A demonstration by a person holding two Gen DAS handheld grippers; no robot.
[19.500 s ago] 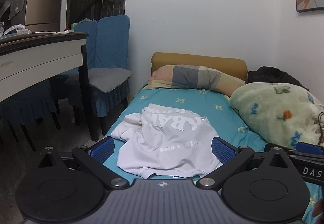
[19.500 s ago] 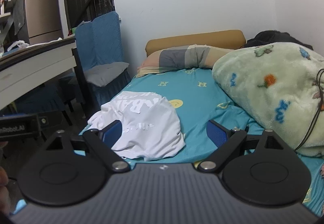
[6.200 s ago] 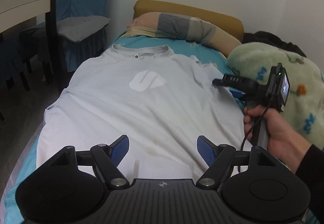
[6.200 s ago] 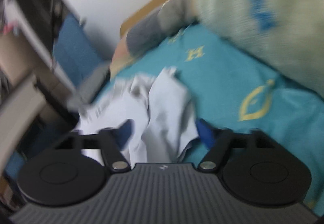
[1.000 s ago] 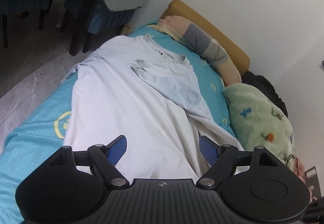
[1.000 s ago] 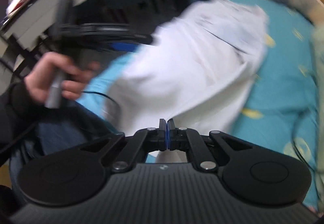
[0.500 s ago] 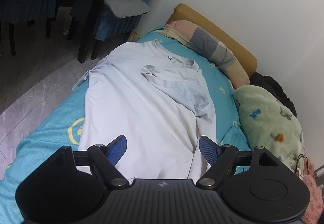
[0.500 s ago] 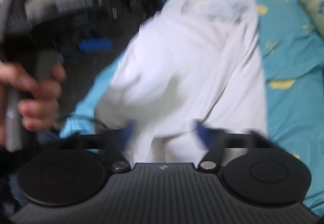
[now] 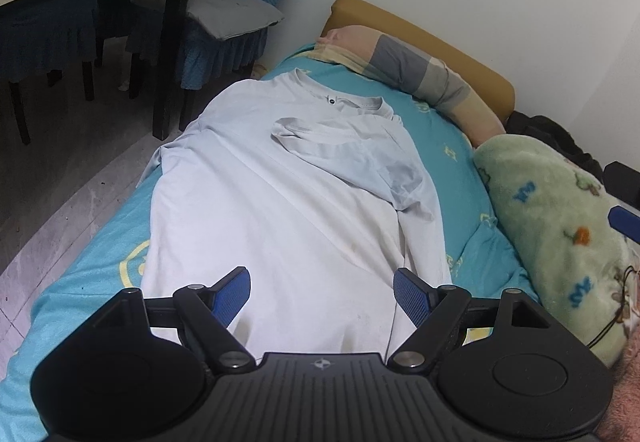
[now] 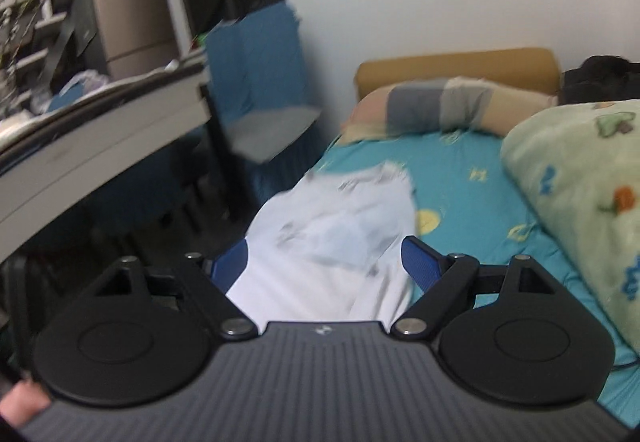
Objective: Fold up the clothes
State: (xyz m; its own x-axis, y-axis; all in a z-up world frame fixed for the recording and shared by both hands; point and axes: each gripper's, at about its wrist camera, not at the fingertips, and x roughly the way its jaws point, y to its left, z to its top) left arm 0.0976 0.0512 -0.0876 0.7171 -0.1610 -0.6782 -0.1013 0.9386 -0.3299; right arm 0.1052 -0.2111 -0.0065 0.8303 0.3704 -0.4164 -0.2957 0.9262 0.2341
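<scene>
lying flat on the bed (image 9: pixel 448 146), the shirt (image 9: pixel 280 210) had one sleeve folded across. left gripper (image 9: pixel 322 292) and right gripper (image 10: pixel 324 262) were wide, holding nothing.

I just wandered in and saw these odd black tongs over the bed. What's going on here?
A person is folding a white T-shirt spread on the teal bed sheet, using a hand-held gripper in each hand. One side with its sleeve already lies folded across the chest; the other side is still unfolded. Both the left gripper and the right gripper are open above the shirt, holding nothing.
</scene>
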